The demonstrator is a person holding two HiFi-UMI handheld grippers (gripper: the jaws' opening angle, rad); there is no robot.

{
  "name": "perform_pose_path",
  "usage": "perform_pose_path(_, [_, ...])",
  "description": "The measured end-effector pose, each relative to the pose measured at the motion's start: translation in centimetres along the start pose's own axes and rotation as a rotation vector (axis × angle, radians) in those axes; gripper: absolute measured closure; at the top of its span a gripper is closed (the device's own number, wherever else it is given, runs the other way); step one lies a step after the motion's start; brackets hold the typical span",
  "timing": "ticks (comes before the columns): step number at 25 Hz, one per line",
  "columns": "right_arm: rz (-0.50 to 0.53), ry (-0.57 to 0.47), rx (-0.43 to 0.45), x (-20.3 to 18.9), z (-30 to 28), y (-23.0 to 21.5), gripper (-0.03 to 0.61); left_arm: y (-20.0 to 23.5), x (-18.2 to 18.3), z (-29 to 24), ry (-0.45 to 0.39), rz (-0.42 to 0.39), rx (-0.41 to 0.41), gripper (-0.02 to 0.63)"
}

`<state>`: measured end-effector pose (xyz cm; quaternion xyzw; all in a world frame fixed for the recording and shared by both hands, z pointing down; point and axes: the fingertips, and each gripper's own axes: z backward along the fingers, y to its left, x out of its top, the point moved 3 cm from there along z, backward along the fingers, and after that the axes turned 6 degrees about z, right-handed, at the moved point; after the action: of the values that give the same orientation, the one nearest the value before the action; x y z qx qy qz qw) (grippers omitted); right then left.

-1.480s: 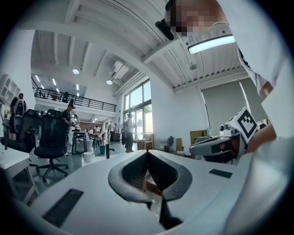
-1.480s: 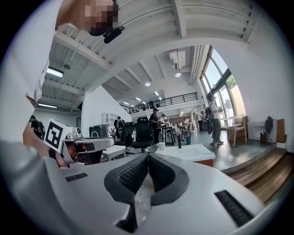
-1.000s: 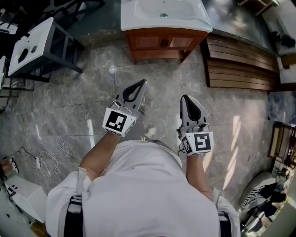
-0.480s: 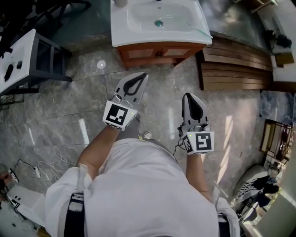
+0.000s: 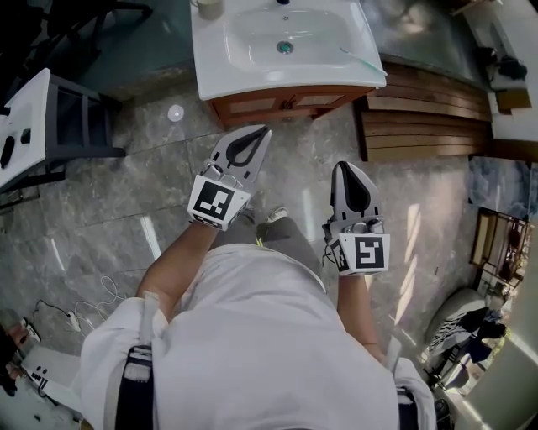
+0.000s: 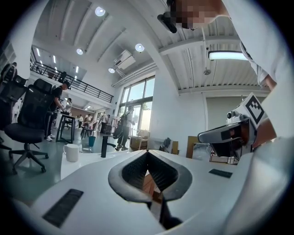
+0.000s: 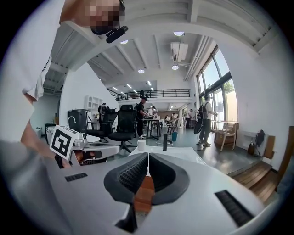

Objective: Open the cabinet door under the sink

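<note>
The left hand-held gripper (image 5: 261, 133) and the right hand-held gripper (image 5: 343, 168) both have their jaws together, tip to tip, with nothing between them. Ahead of both stands the wooden cabinet (image 5: 282, 102) under the white sink (image 5: 252, 80). In the head view the left tips are close to its front, and the right ones hang farther back. The cabinet door (image 5: 255, 104) sits flush just beyond the left tips. Past the left hand-held gripper, a white mug (image 5: 208, 7) stands on the sink's far left corner.
</note>
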<state>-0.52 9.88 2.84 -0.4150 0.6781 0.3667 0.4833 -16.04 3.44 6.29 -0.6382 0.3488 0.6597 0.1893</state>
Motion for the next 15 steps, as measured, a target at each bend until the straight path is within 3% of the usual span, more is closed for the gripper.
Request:
perform_pose_path(8, [-0.005, 0.048, 0.002, -2.9, -4.2, -3.3, 0.546, 1.3, -1.0, -3.1, 0.02, 0.009, 0.035, 0.607])
perform_pose_path(15, [-0.023, 0.136, 0.048, -10.8, -10.4, -6.1, 0.546, 3.7, -6.5, -7.6, 0.042, 0.019, 0.068, 0.607])
